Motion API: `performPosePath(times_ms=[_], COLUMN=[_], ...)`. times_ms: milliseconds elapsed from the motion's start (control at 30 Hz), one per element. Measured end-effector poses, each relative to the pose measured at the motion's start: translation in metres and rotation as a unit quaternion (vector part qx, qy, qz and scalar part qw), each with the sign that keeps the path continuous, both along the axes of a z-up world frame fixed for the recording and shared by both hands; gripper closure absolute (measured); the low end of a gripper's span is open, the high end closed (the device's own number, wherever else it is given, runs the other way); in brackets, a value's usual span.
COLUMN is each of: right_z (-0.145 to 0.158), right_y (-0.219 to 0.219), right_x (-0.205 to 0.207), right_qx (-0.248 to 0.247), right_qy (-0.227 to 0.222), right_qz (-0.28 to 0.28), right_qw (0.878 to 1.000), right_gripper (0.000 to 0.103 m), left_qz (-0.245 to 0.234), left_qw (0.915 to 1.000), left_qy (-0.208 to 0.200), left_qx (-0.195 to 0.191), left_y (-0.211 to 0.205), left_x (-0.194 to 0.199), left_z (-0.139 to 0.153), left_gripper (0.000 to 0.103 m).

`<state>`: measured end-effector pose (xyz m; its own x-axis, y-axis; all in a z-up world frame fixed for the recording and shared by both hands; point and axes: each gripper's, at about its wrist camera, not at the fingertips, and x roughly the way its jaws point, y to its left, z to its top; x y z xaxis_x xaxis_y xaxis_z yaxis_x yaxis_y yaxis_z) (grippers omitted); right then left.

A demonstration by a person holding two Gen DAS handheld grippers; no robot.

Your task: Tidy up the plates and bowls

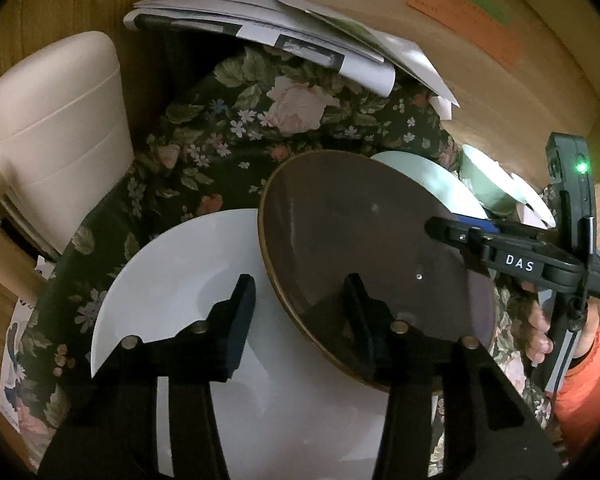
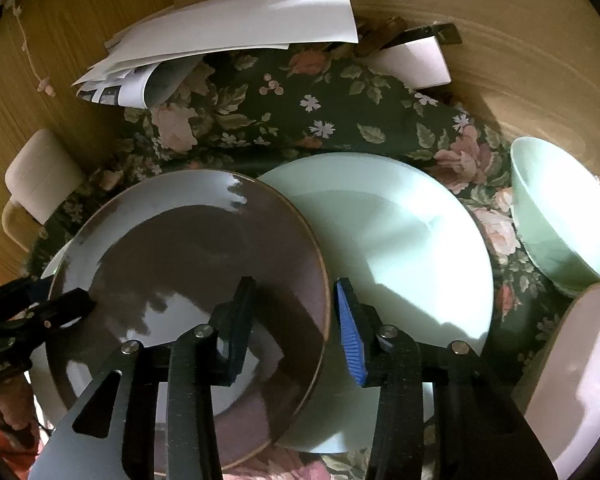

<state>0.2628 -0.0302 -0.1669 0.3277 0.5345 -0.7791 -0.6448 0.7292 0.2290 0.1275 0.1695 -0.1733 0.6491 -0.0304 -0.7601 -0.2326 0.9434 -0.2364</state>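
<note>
A brown plate lies tilted, overlapping a white plate on its left and a pale green plate on its right. My left gripper straddles the brown plate's left rim. One finger is over its face, the other outside it, and a sliver of white plate shows between. My right gripper is shut on the right rim, with one finger on the face and the blue pad against the edge. It also shows in the left wrist view as the right gripper.
A pale green bowl and a pinkish dish stand at the right. Loose papers lie at the back of the floral cloth. A cream chair stands at the left. A hand in an orange sleeve holds the right gripper.
</note>
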Motion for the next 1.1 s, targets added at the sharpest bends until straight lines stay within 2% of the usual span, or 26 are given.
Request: performPosePath(times_ms=[100,200,300,500,800,1100], right_z=[-0.001,-0.001,-0.003,0.001,0.014,0.034], right_y=[0.000,-0.001,0.000,-0.012,-0.028,-0.049], right_x=[0.000,0.000,0.000,-0.003,-0.019,-0.042], right_qx=[0.003,0.004,0.003,0.008,0.020,0.044], right_qy=[0.002,-0.001,0.001,0.002,-0.015,-0.027], right_qz=[0.000,-0.002,-0.005,-0.008,-0.027,-0.043], right_qw=[1.000,1.000,1.000,1.000,0.999,0.998], right_gripper=[0.069,0.071,0.072,0.076,0.077,0.077], left_qz=[-0.005,-0.020,-0.009,-0.001,-0.009,-0.013], left_qw=[1.0000,0.9998,0.9999,1.0000,0.9995,0.9992], left_qy=[-0.001,-0.001,-0.004,-0.005,-0.027,-0.037], left_qx=[-0.005,-0.006,0.011,0.000,0.016,-0.003], left_y=[0.000,-0.006,-0.012,-0.009,-0.020,-0.030], left_x=[0.000,0.002,0.002,0.000,-0.009,-0.024], left_z=[0.000,0.001,0.002,0.002,0.013,0.024], left_gripper=[0.062,0.070,0.070,0.070,0.070,0.069])
